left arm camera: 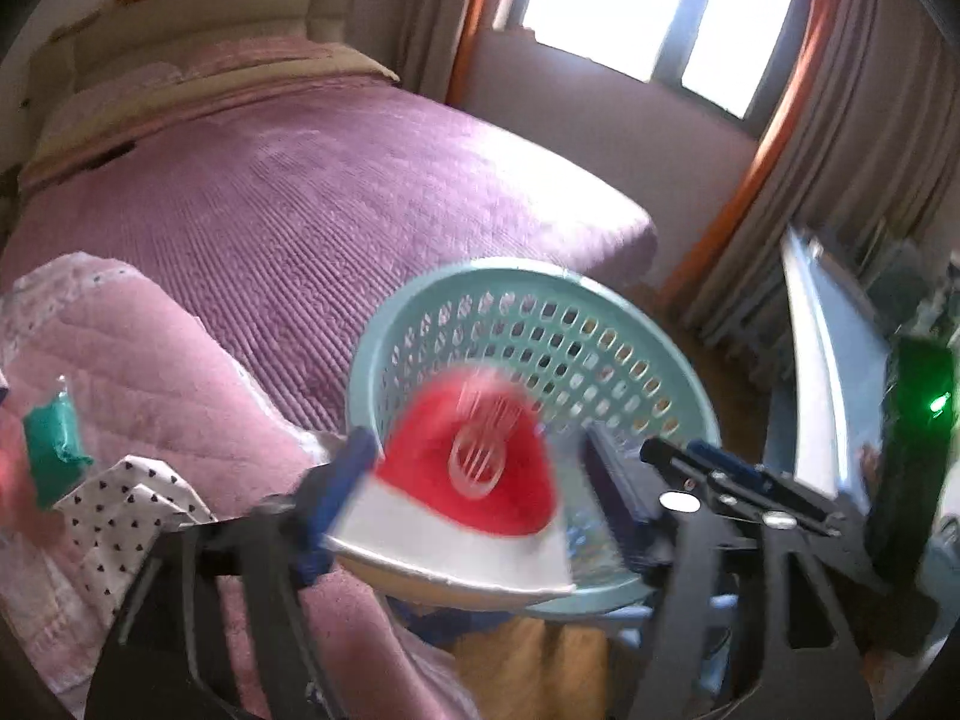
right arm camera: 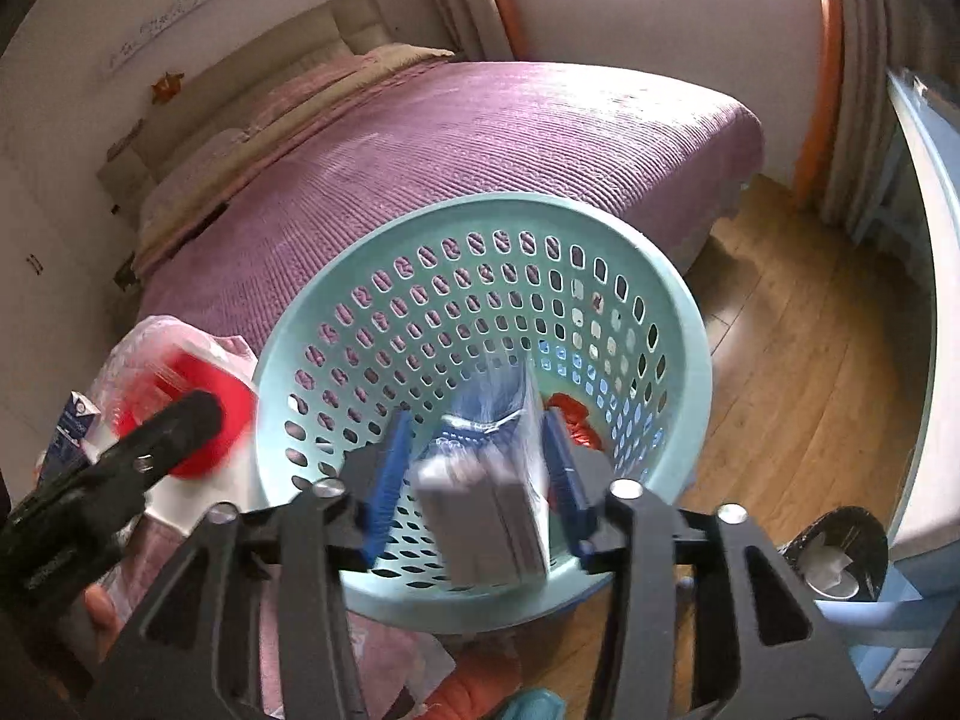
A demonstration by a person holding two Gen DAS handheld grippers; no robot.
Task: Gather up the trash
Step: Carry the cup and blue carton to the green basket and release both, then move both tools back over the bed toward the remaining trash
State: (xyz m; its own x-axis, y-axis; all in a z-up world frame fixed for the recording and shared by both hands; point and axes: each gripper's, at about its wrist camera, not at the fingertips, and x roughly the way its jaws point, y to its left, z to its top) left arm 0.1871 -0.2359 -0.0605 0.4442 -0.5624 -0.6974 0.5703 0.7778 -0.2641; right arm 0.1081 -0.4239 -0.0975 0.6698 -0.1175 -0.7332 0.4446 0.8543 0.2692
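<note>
Left gripper: jaws apart, blue ribbed pads. Red-and-white paper cup, conical, lay between the fingers above the basket's near rim; left pad at its edge, right pad clear of it. Motion blur; whether the pad touched could not be told. White circular logo on the red band, not legible.

Right gripper: jaws apart, no pad on the item. Blue-and-grey packet, boxy w/ glossy film wrap, sat between the fingers over the basket's interior; print blurred, unreadable.

Basket: round, pale teal plastic, wall perforated w/ oval holes, standing on a wood-plank floor beside the bed. Red crumpled item inside, near the bottom.

Bed cover: purple, ribbed quilting. Pink quilted blanket at its near corner, beside a white cloth w/ small dark hearts.
</note>
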